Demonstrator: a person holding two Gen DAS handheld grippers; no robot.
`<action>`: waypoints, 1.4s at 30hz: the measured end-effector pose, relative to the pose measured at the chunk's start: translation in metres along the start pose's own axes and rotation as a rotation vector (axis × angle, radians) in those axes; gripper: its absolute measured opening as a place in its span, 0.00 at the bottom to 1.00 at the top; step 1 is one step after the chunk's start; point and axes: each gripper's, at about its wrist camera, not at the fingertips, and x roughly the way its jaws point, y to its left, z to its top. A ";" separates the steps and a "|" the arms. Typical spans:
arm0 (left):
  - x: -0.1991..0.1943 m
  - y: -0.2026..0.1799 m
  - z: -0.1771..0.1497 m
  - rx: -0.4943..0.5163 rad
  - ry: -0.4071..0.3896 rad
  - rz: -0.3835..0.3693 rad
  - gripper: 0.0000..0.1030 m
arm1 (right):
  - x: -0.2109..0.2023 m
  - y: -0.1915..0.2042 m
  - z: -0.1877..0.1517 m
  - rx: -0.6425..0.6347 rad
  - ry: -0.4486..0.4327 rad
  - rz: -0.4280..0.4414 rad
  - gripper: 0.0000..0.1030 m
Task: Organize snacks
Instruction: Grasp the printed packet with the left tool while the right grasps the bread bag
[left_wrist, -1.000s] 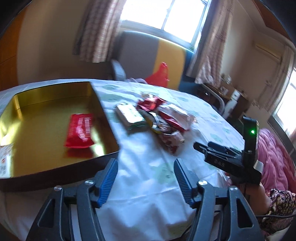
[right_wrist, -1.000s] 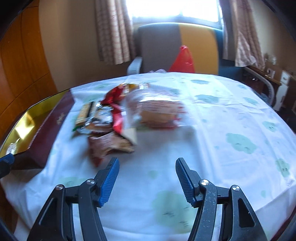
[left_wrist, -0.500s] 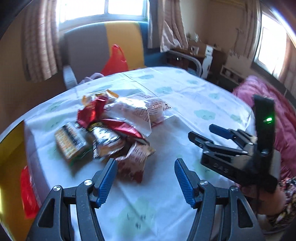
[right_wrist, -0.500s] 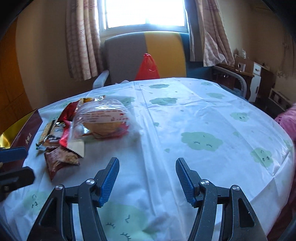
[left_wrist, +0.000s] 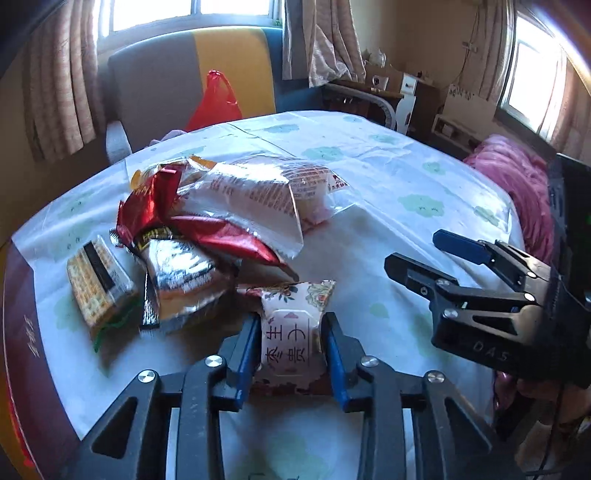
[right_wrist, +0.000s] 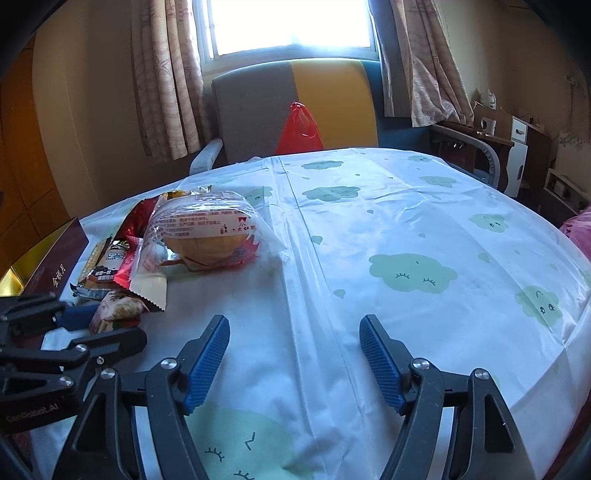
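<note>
Two grippers low: left gripper (left_wrist: 290, 341) clamps floral packet (left_wrist: 291, 332) (right gripper (right_wrist: 294, 345) agape).

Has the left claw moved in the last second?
Yes. The left claw has swung away from the gold box toward the snack pile and closed on the floral snack packet.

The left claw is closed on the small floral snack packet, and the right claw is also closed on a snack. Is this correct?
Not entirely. The left claw does grip the floral snack packet, but the right wrist view shows the right claw open and holding nothing, over the tablecloth.
</note>
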 end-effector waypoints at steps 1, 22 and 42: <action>0.000 0.001 -0.002 -0.010 -0.005 -0.003 0.33 | 0.000 0.000 0.000 -0.002 -0.001 0.001 0.75; -0.025 0.040 -0.043 -0.219 -0.149 -0.019 0.32 | -0.006 0.021 0.034 -0.026 0.011 0.071 0.83; -0.023 0.040 -0.044 -0.235 -0.166 -0.035 0.32 | 0.077 0.055 0.085 -0.122 0.110 0.182 0.87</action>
